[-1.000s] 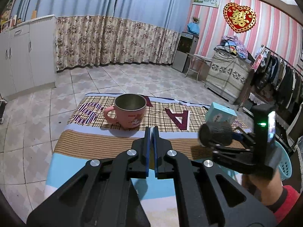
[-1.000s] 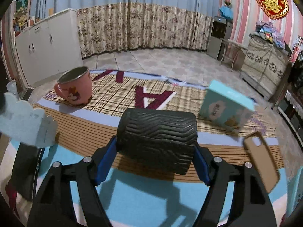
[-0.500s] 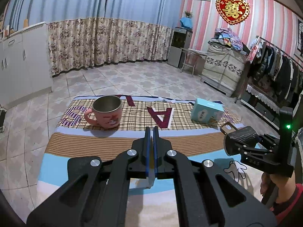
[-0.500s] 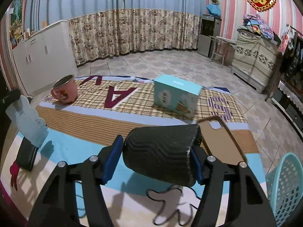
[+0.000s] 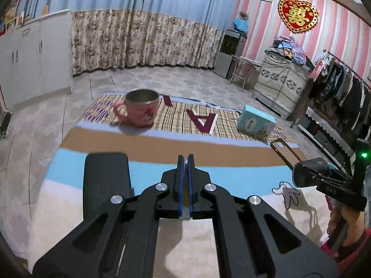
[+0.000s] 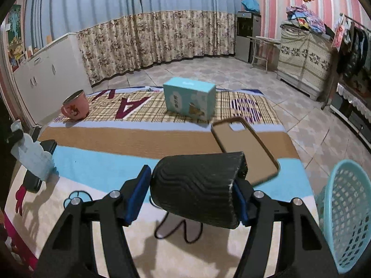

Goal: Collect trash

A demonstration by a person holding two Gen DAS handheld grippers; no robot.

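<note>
The right gripper [image 6: 191,197] fills the lower middle of the right wrist view, its blue pads clamped on the ends of a black ribbed cup [image 6: 197,187] lying sideways between them. Its jaws have just been closing a little, the cup between them. In the left wrist view the left gripper [image 5: 184,173] sits at lower centre with its jaws pressed together on a thin pale scrap of paper [image 5: 185,215]; the same scrap shows as a light blue cloud-shaped cutout [image 6: 34,157] at the left edge of the right wrist view.

The surface is a striped mat [image 6: 139,139] with a checked band carrying large letters, then tan, sky-blue and cream bands. On it stand a pink mug [image 6: 75,108] at the left and a teal carton [image 6: 189,102] in the middle; a brown phone case [image 6: 245,148] lies right of centre and a black flat object [image 5: 105,185] at the left. A turquoise basket [image 6: 343,215] stands beside the mat at lower right. Around lie a tiled floor [image 6: 208,69], blue-and-floral curtains [image 6: 150,39], white cabinets [image 5: 34,53] and a pink striped wall [image 5: 336,23] with a red heart ornament [image 5: 298,14].
</note>
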